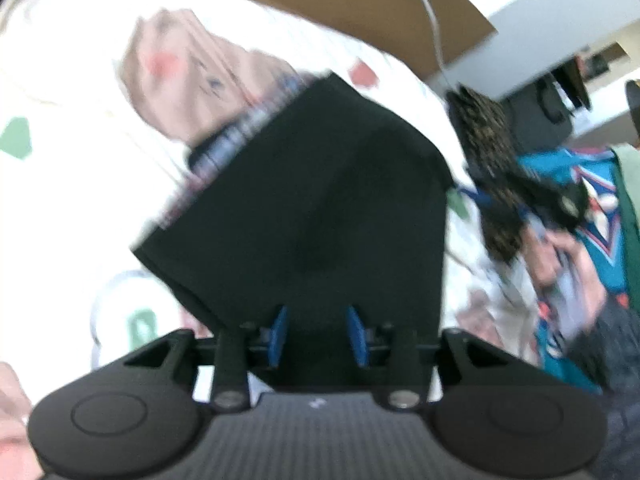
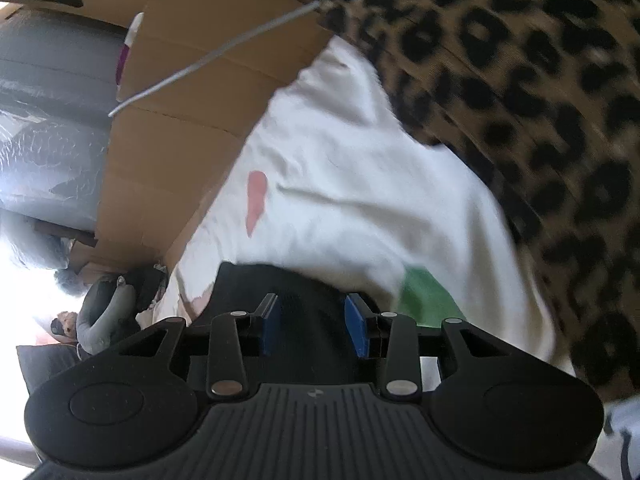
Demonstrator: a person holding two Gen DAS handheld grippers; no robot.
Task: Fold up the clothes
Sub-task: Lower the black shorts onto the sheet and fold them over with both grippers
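Observation:
A folded black garment [image 1: 320,184] lies on top of a plaid piece [image 1: 236,136] and a pinkish garment [image 1: 180,76], all on a white sheet [image 1: 72,200] with coloured patches. My left gripper [image 1: 319,334] hovers over the black garment's near edge. It is open, its blue pads [image 1: 280,330] apart and not pressing on the cloth. In the right wrist view my right gripper [image 2: 315,326] is also open above black cloth [image 2: 312,296], which shows between its blue pads [image 2: 357,330]. A leopard-print garment [image 2: 520,100] fills the upper right there.
A cardboard box [image 2: 192,92] stands behind the white sheet [image 2: 360,168], with a white cord [image 2: 208,58] across it. In the left wrist view the leopard-print garment [image 1: 488,160], a teal patterned cloth [image 1: 592,184] and a person's blurred hand [image 1: 560,256] lie to the right.

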